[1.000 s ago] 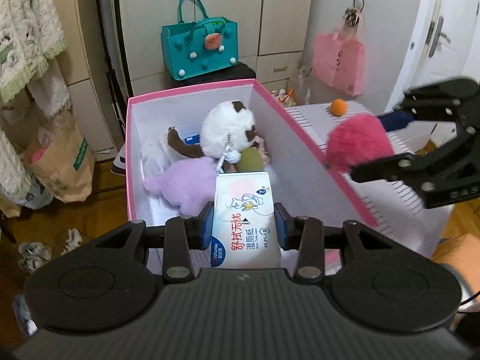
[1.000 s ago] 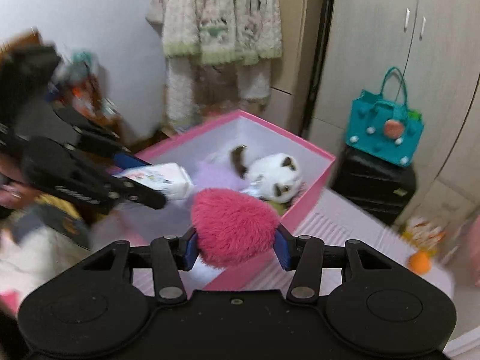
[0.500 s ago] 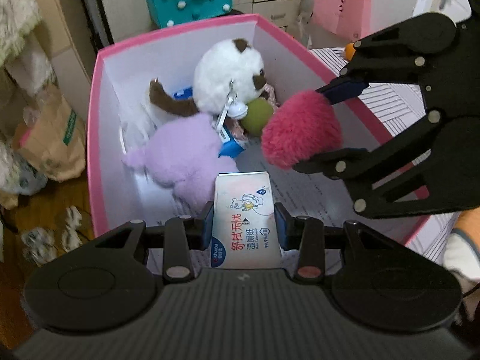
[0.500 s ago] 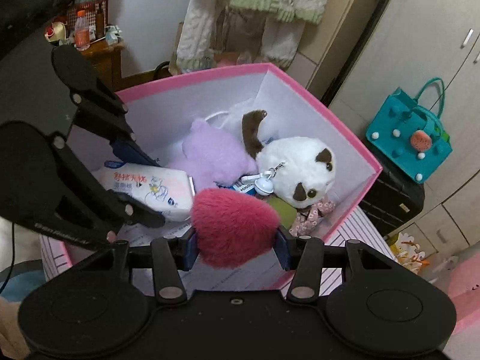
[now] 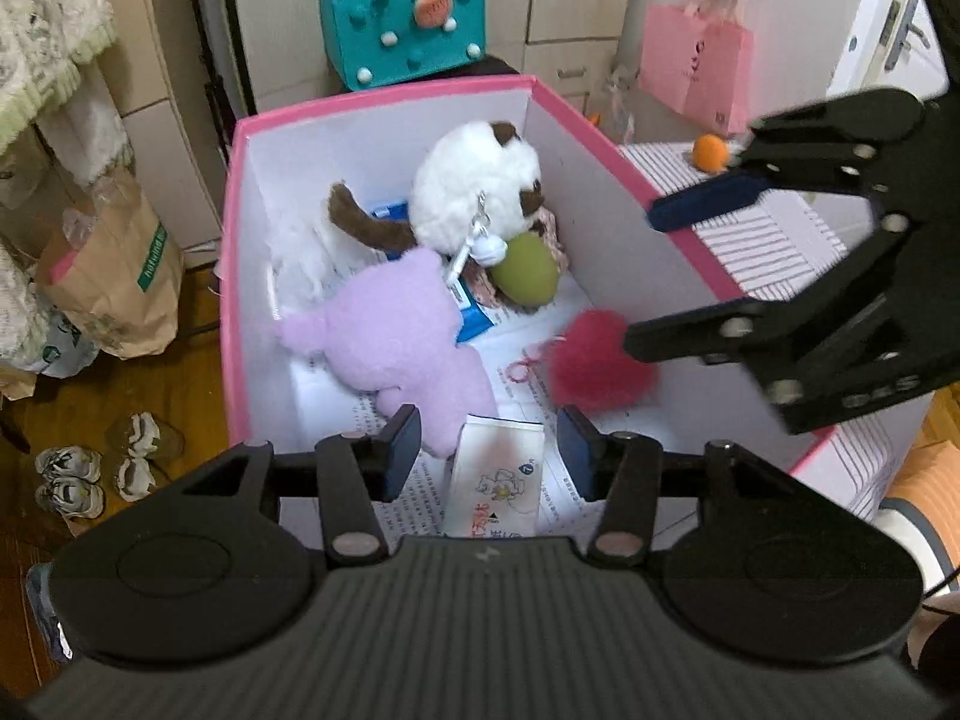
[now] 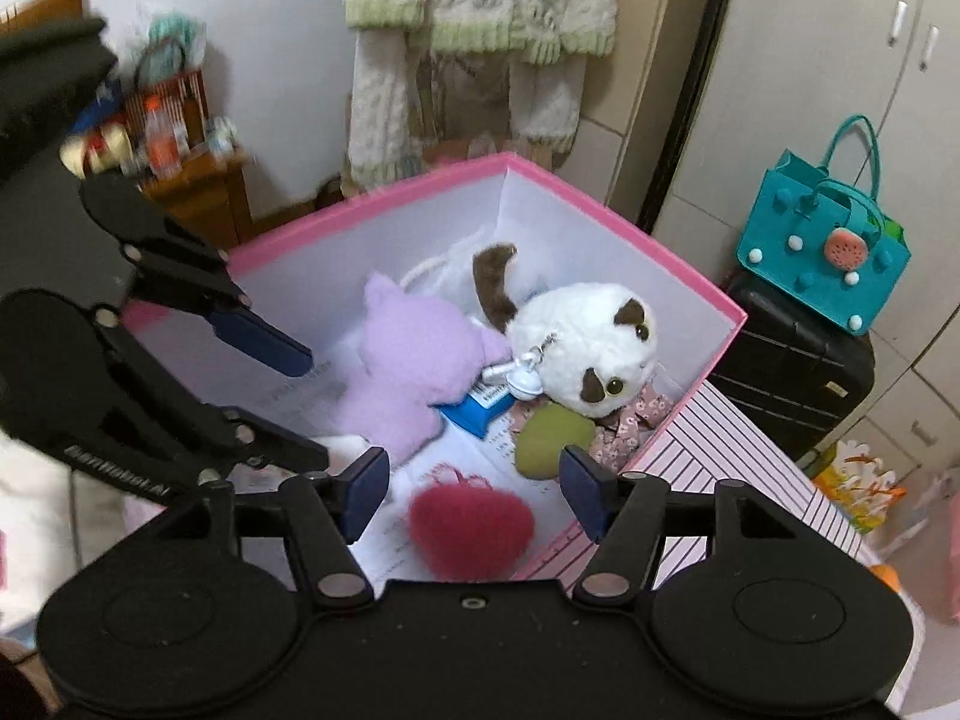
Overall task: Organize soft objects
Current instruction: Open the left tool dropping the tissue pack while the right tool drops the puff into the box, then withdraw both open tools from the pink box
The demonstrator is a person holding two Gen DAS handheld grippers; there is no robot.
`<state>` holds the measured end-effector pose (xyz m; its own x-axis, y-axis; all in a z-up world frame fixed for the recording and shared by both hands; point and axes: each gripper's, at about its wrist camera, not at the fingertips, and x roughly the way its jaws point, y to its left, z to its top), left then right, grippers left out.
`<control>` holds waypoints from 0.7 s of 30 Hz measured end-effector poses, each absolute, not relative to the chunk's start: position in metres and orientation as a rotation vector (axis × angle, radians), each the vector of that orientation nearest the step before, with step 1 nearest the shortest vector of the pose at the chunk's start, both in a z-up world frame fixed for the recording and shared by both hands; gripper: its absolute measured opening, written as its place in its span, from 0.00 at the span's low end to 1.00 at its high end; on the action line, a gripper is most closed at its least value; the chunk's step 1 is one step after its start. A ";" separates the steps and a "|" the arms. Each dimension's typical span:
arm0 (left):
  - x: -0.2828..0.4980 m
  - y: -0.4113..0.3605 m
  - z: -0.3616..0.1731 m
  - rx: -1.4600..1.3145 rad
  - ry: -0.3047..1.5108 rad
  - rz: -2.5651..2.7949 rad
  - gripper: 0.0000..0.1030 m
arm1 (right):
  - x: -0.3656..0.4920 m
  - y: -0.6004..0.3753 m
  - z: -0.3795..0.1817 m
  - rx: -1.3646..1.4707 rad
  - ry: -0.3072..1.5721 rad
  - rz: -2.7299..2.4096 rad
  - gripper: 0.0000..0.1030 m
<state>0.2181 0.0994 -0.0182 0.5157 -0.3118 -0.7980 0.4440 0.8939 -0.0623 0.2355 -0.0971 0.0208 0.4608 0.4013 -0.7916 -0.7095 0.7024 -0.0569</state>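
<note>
The left gripper [image 5: 489, 459] hangs over the near end of a pink cardboard box [image 5: 384, 101], tilted steeply down into it. Its jaws are opening and hold nothing: both blue pads stand clear of the wet-wipes pack [image 5: 497, 489] that lies just below and between them on the printed paper lining the box floor. The pack's long axis runs roughly along the gripper's pointing line, away from the camera, with its near end hidden under the gripper body.

The right gripper [image 6: 474, 495] is beside it, over the box's right-hand near corner, also tilted down. Its jaws are opening too, with a clear gap on each side of the red fluffy heart plush [image 6: 471, 525], which rests on the paper floor directly beneath them, its red string loop at the far side. In the left wrist view the same heart [image 5: 591, 363] sits just past the lower finger of the right gripper, close to the box's right wall.

Farther in, a lilac plush [image 5: 396, 339] lies to the left of both released items, its foot near the wipes pack. Beyond it are an olive-green egg-shaped toy [image 5: 528, 273], a blue packet [image 6: 480, 405] and a white-and-brown cat plush [image 5: 474, 189] against the far wall.

Judged from this layout, both items are already in the box, so each gripper's way out is back and upward, away from the plush pile.
</note>
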 end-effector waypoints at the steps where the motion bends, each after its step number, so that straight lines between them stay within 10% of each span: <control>1: 0.215 0.101 -0.014 0.158 0.914 -0.451 0.49 | 0.231 -0.102 0.026 -0.386 0.835 0.715 0.66; 21: 0.128 0.091 0.062 0.230 0.811 -0.439 0.57 | 0.140 -0.151 0.093 -0.214 0.731 0.791 0.66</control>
<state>0.1276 0.0909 0.0616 0.6057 -0.2898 -0.7410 0.4627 0.8860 0.0318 0.1400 -0.1511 0.0933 0.4762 0.5707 -0.6690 -0.7121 0.6966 0.0874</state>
